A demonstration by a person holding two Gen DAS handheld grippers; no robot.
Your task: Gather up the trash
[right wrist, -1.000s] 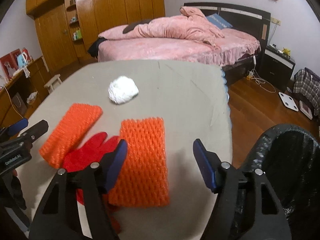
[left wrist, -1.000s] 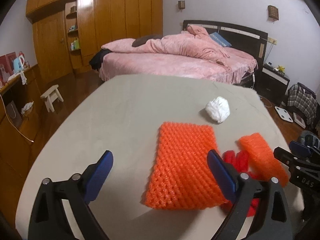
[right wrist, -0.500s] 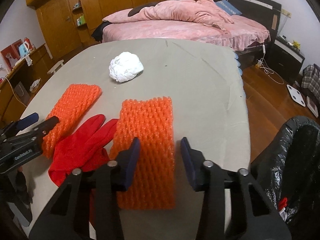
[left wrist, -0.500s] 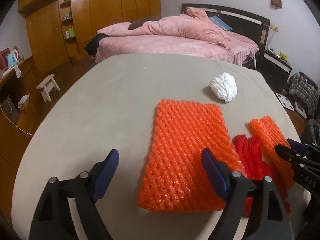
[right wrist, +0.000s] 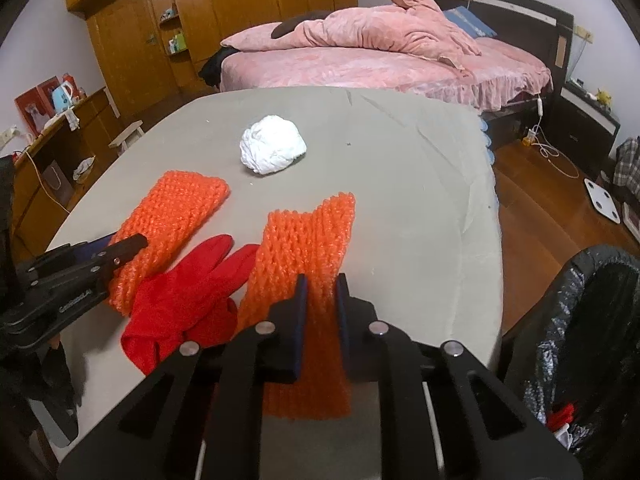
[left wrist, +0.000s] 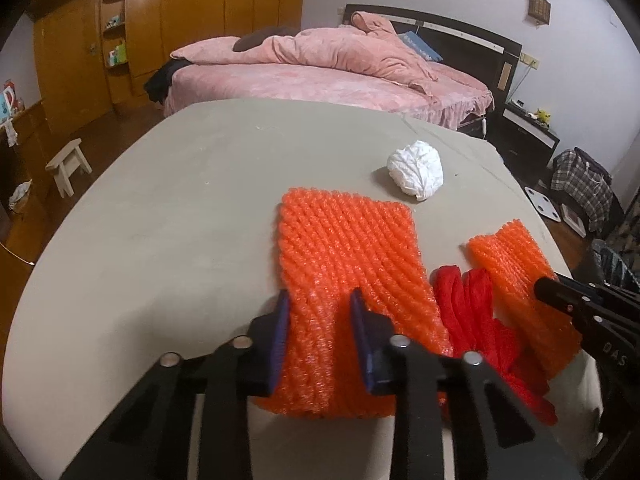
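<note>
Change since a second ago: both claws, then spread wide over the orange foam sleeves, now stand narrowed, each closing on a sleeve.

Left wrist view
- Left claw — blue pads drawn in on the near end of the large foam net sleeve, the mesh bunched between them; jaws closing, pads pressing the foam.
- Large foam net sleeve — lies lengthwise on the grey counter, near end at the counter's near edge, far end toward the middle.
- Red glove — just right of that sleeve, touching it.
- Small foam net sleeve — right of the glove, toward the counter's right edge; the right claw's tip reaches onto it from the right.
- White crumpled wad — apart from the rest, beyond the sleeves, toward the far right corner.

Right wrist view
- Right claw — pads close together with the small foam net sleeve pinched and ridged up between them; jaws closing.
- Red glove — left of it, fingers pointing away.
- Large foam net sleeve — further left, with the left claw on it.
- White crumpled wad — mid-counter, beyond both sleeves.
- Black-lined bin — on the floor off the counter's right edge, with scraps inside.
</note>
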